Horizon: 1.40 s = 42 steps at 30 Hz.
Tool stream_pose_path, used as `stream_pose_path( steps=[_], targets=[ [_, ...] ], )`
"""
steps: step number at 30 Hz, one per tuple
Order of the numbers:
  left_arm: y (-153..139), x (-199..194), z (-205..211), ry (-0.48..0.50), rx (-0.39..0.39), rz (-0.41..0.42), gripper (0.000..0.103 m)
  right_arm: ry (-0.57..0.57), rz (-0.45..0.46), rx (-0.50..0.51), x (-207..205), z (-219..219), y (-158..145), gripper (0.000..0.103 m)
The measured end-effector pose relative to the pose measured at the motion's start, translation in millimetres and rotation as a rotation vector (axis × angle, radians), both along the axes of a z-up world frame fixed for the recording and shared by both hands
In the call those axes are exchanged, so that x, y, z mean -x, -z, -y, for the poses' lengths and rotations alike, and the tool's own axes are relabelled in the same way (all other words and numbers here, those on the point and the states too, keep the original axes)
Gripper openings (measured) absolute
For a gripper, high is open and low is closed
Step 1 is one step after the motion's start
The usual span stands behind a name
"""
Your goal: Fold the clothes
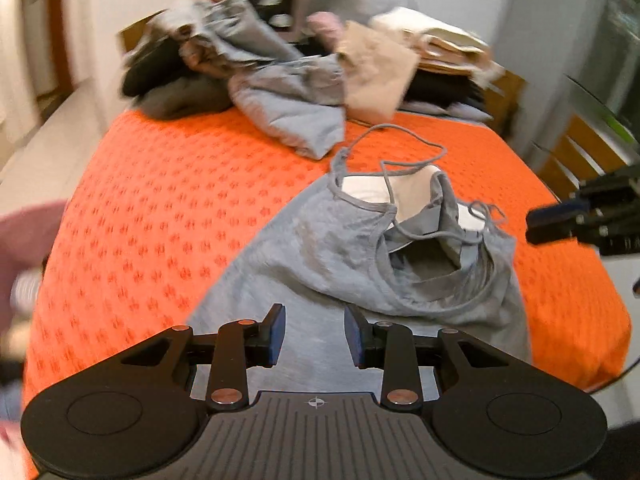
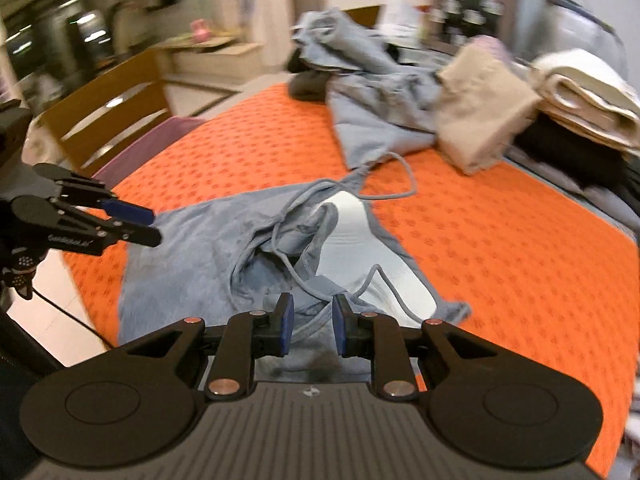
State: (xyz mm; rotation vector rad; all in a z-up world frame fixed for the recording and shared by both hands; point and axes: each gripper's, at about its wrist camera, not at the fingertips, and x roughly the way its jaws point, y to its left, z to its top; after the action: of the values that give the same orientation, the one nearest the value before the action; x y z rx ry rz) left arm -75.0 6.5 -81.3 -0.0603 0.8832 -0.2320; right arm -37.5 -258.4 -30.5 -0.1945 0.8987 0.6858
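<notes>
While both my grippers are hovering with nothing in them, I am judging that I am at the laying-out stage, before any real fold. The grey camisole (image 1: 320, 248) is lying on the orange bedspread (image 1: 160, 200) near its front edge, hem end towards me and thin straps (image 1: 404, 160) trailing away towards the heap of unfolded clothes (image 1: 280, 80) at the far side. The top end is rumpled: the neckline is gaping, the white inner lining (image 2: 352, 224) is showing, and the straps are looping loosely over it.

My left gripper (image 1: 315, 334) is sitting over the plain lower part of the garment, its blue pads (image 1: 277, 334) parted with bare cloth visible between them. My right gripper (image 2: 313, 330) is hanging over the bunched neckline at the opposite side, jaws likewise apart with a narrower gap and gripping nothing; a strap is running just ahead of its tips. Whether either tip is brushing the fabric, I cannot tell.

I am thinking the next move calls for flattening first: pinching the two top corners, drawing them apart so the lining and straps tuck flat. The straps are looking thin and slippery, so I am expecting them to snag a finger or drag the cloth askew if I am closing carelessly.
</notes>
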Motion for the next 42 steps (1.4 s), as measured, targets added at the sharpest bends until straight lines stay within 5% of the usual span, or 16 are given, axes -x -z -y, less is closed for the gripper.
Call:
stream_pose_path(
  steps=[10,16,21,25,27,28,36,42],
  targets=[
    [10,6,57,-0.276,0.109,-0.075,0.037,-0.167,-0.01,0.011,-7,36,14,0.024],
    [23,-12,60,-0.434,0.212,-0.143,0.04,-0.206,-0.009,0.001,-11,42,15,0.024],
    [32,-29,58,-0.532,0.217,-0.182,0.044,-0.241,0.003,-0.019,-16,39,14,0.025],
    [40,-41,60,-0.534,0.213,-0.222,0.042,-0.258,0.011,-0.05,-24,35,12,0.025],
    [41,-44,61,-0.514,0.218,-0.218,0.029,-0.273,0.022,-0.063,-33,29,10,0.025],
    [40,-45,61,-0.505,0.22,-0.216,0.01,-0.28,0.027,-0.07,-38,27,9,0.025],
    [20,-43,56,-0.509,0.27,-0.155,0.011,-0.343,0.059,-0.119,-79,4,5,0.025],
    [6,-39,53,-0.541,0.305,-0.123,0.011,-0.459,-0.082,-0.052,-106,-35,50,0.025]
  ],
)
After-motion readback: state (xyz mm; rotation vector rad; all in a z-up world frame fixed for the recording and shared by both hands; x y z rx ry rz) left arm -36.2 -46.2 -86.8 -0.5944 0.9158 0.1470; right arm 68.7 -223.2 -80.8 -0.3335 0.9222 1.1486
